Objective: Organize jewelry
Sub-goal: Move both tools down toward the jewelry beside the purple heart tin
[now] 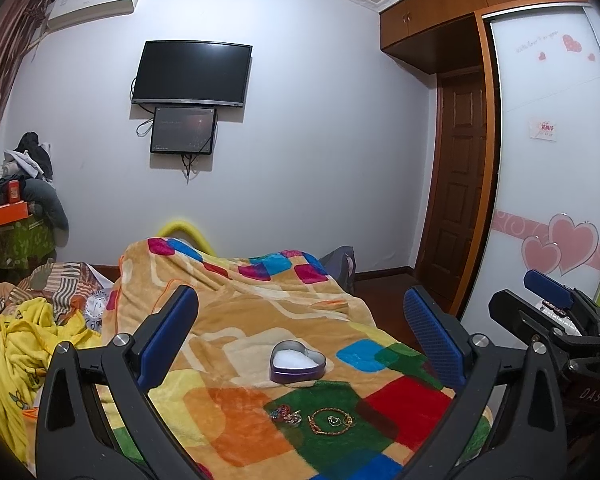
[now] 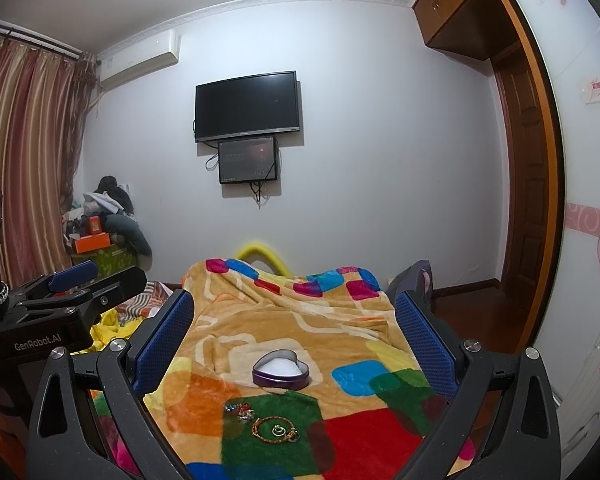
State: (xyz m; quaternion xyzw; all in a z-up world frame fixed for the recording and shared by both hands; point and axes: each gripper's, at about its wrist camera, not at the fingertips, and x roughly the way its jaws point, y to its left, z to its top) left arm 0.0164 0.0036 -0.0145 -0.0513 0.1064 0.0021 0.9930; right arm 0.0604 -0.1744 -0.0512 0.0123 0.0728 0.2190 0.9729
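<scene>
A heart-shaped purple tin with white lining sits open on the colourful blanket; it also shows in the right wrist view. In front of it lie a braided gold bracelet with a small ring inside it, and a cluster of beaded pieces. The right wrist view shows the bracelet and the beads too. My left gripper is open above them, empty. My right gripper is open and empty as well, and shows at the right in the left wrist view.
The blanket covers a raised surface. Yellow cloth and striped bedding lie at the left. A wardrobe with heart stickers and a wooden door stand at the right. A TV hangs on the far wall. A clothes pile is far left.
</scene>
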